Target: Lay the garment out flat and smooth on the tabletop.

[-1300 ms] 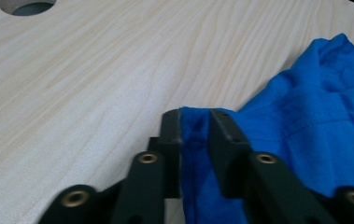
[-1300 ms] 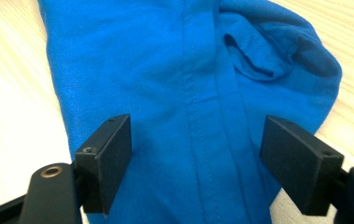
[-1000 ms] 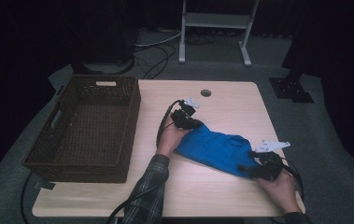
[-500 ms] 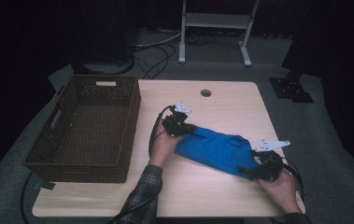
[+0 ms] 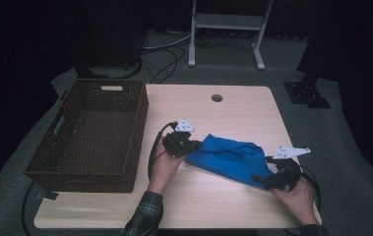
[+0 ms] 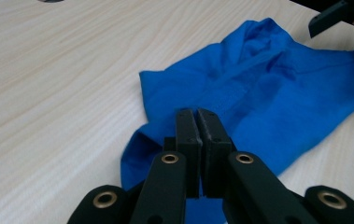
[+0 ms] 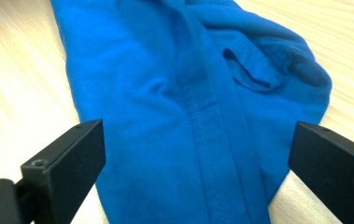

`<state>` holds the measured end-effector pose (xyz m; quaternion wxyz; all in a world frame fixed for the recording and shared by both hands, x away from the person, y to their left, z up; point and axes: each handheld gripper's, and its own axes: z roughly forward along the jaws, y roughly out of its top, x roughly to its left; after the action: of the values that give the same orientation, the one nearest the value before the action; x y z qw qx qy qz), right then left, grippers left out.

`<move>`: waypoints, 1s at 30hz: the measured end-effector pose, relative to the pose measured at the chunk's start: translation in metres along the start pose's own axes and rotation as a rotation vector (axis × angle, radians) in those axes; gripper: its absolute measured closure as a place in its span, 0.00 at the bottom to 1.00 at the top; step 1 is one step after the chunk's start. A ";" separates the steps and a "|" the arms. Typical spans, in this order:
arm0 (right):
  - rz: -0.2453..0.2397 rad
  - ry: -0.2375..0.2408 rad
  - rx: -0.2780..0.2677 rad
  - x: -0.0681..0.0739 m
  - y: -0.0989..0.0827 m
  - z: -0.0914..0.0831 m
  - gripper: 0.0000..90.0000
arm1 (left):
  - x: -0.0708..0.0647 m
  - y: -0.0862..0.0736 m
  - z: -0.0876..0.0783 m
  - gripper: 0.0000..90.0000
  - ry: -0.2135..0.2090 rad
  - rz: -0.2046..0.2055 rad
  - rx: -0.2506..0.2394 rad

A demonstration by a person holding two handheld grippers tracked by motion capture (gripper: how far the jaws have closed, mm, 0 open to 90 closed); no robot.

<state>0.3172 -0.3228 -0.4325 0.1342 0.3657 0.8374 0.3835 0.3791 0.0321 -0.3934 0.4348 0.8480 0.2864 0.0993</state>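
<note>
The blue cloth, stretched left to right, is pinched at its left end by the left hand-held gripper; the right hand-held gripper, jaws just spread wide, is left straddling the right end unclamped

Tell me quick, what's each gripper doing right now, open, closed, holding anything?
Left gripper: shut, pinching an edge of the blue cloth.
Right gripper: jaws have just been opening, now wide; the cloth lies between them, not gripped.
</note>
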 end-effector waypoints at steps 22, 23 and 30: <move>0.011 0.015 -0.045 -0.001 0.009 -0.003 0.04 | -0.029 -0.058 -0.022 0.98 -0.013 -0.056 0.008; 0.012 0.016 -0.044 -0.001 0.010 -0.002 0.04 | -0.029 -0.057 -0.022 0.98 -0.011 -0.054 0.010; 0.026 0.052 -0.019 -0.005 0.018 0.014 0.03 | -0.028 -0.057 -0.018 0.98 -0.009 -0.056 0.020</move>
<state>0.3370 -0.3114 -0.4291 0.1109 0.3654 0.8319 0.4026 0.3260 0.0546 -0.4255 0.4301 0.8445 0.3089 0.0802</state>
